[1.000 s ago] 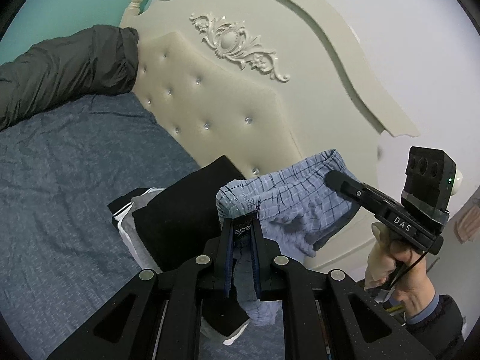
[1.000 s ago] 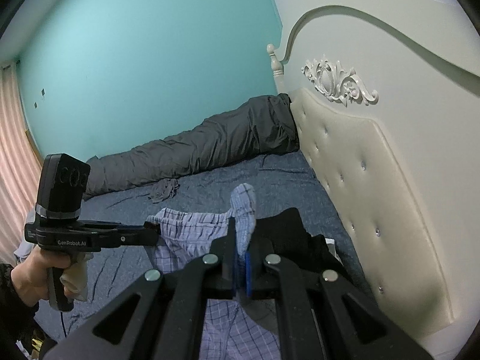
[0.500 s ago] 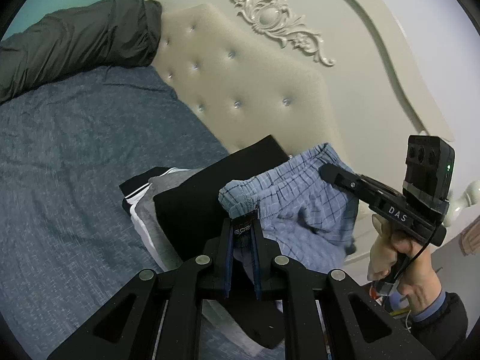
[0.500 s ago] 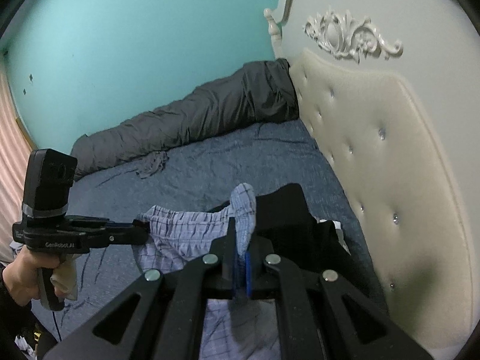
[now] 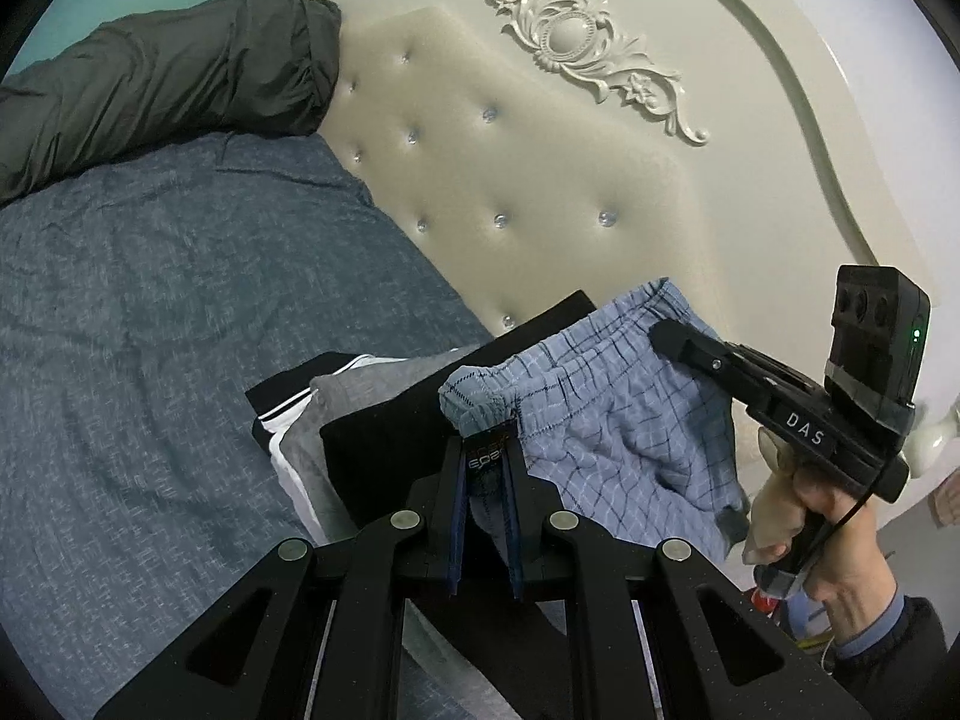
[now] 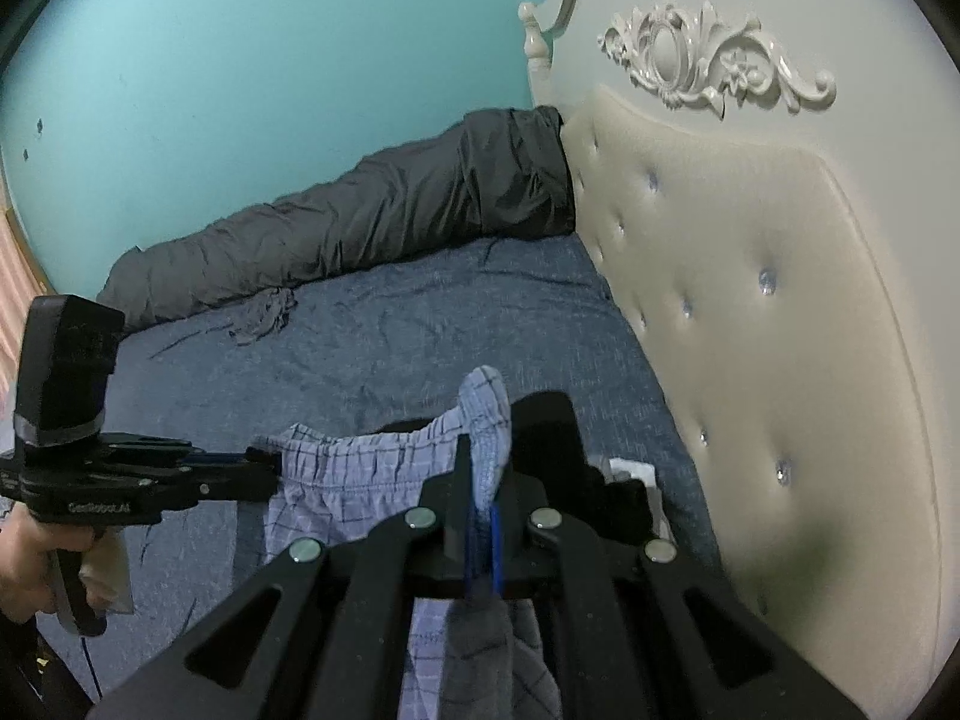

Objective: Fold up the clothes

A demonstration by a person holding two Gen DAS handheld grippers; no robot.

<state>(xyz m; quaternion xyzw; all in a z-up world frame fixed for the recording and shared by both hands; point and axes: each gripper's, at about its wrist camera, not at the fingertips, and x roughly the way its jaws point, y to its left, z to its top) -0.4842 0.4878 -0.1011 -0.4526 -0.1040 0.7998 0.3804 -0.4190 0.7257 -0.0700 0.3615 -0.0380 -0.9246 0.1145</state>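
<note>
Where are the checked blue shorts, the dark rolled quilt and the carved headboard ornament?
checked blue shorts (image 5: 612, 450), left wrist view, crumpled front cloth.
dark rolled quilt (image 6: 420, 210), right wrist view, middle.
carved headboard ornament (image 5: 567, 36), left wrist view, oval centre.

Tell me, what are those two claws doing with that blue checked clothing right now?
Left claw shut on plaid shorts waistband. Right claw shut on the other end. Shorts held stretched over the folded clothes stack by the headboard. Nothing in the way.
</note>
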